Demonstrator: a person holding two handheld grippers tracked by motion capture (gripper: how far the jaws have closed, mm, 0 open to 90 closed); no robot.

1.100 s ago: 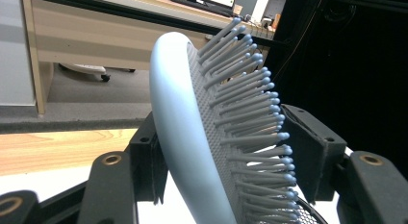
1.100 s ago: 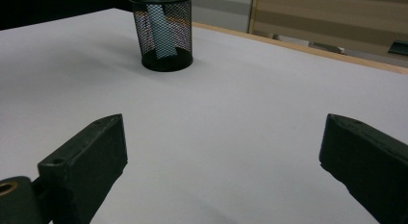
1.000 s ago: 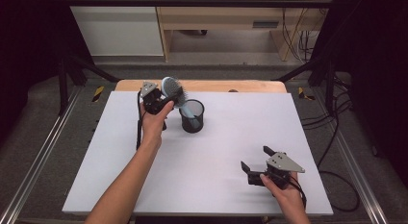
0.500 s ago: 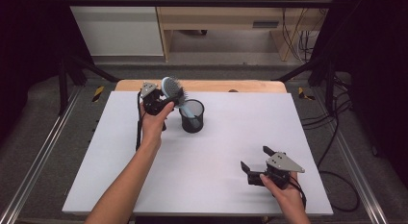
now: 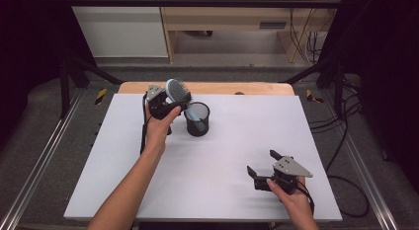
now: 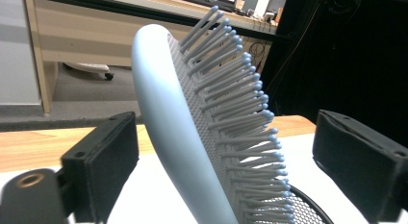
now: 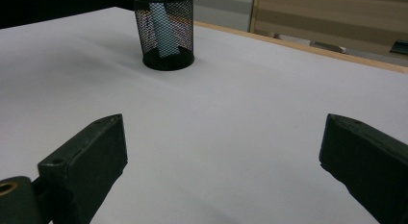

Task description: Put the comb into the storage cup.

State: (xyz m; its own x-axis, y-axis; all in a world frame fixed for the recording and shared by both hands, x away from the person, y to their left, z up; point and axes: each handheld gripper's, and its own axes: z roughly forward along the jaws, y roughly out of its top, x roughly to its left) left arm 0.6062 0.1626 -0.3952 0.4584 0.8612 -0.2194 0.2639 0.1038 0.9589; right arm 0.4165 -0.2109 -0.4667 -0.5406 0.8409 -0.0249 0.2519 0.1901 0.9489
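We are at the release step: the hairbrush [image 5: 178,92] stands handle-down in the black mesh cup [image 5: 197,119] at the far side of the table [image 5: 237,151], and our left gripper [image 5: 170,102] has just been opening, its jaws now wide on either side of the brush head without pressing it. Our right gripper [image 5: 261,164] rests near the table's front edge, spread wide and empty. Next, we judge, the left must back straight off without snagging the bristles [image 6: 240,108] and tipping the cup.

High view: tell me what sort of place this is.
Probably a lab or office set up for recording. A white table stands inside a dark metal frame, loose cables trail over the floor at the right, and plain wooden office furniture stands behind.
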